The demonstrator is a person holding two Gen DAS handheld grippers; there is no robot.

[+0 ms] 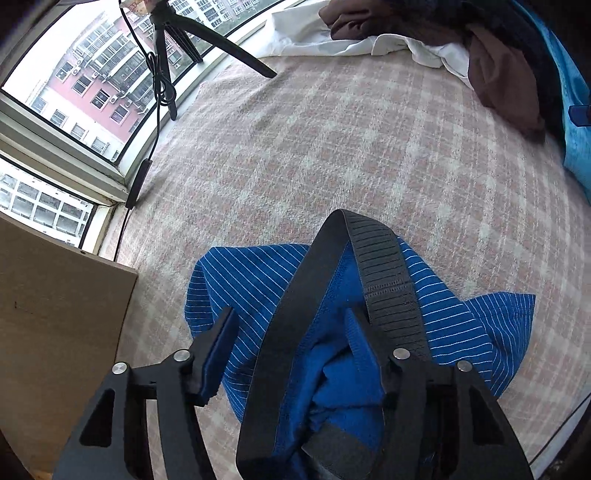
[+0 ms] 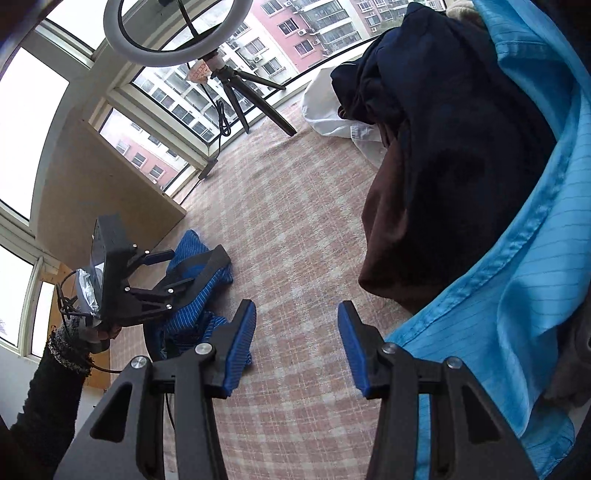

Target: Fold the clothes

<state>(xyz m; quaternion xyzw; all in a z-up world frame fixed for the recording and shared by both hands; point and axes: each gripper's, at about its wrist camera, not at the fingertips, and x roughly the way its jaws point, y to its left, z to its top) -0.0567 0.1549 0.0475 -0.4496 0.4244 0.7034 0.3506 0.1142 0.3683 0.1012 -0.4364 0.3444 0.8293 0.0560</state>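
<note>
A blue striped garment point(image 1: 258, 280) with a black elastic waistband point(image 1: 384, 269) lies crumpled on the pink checked bed cover point(image 1: 332, 147). My left gripper point(image 1: 291, 321) is open right over it, the waistband looping up between the two fingers. In the right wrist view the same garment point(image 2: 195, 295) lies at the left under the left gripper point(image 2: 173, 266). My right gripper point(image 2: 297, 317) is open and empty above bare cover, to the right of the garment.
A pile of clothes lies at the right: dark navy point(image 2: 443, 110), brown point(image 2: 384, 221), light blue point(image 2: 517, 295) and white point(image 2: 325, 114). A tripod point(image 1: 173, 48) with a ring light point(image 2: 177, 33) stands by the window. A wooden board point(image 1: 55, 314) stands at the left.
</note>
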